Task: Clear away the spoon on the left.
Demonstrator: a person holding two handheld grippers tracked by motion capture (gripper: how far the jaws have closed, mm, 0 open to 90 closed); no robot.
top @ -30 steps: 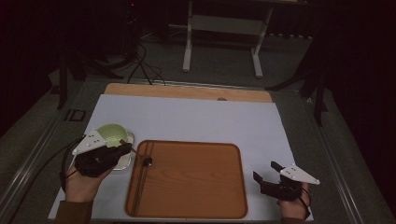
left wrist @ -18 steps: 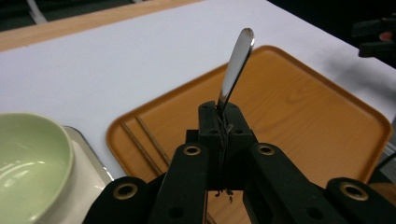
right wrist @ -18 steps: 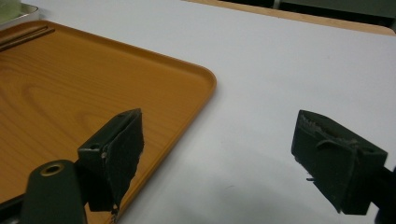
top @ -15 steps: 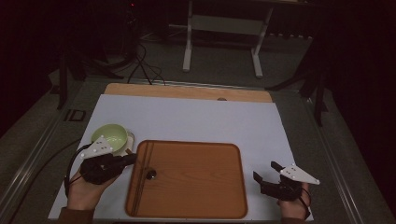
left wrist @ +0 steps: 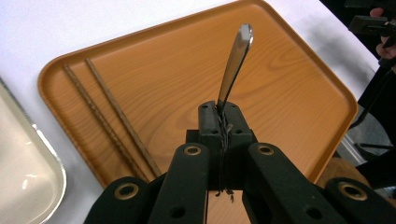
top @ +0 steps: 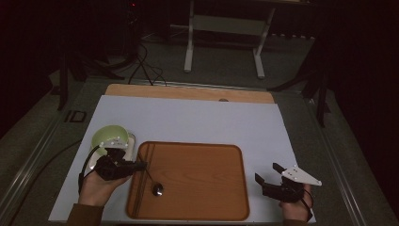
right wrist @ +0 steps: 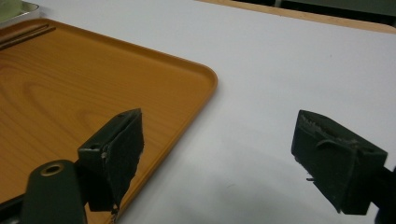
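We hold a spoon (left wrist: 235,60) by its handle in the left gripper (top: 136,165), jaws clamped tight on it, over the wooden tray (top: 211,160) near its 9 o'clock edge; the bowl end hangs low over the tray. Two chopsticks (left wrist: 112,119) lie along that edge. At 4 o'clock, our right gripper (top: 268,173) rests on the table (top: 197,122), jaws spread apart around nothing.

This looks like a darkened recording lab: a white-covered surface (top: 197,122) sits under its own light, black cables (top: 146,66) trail across a grey floor (top: 226,61), and a white metal stand frame (top: 225,40) rises behind.
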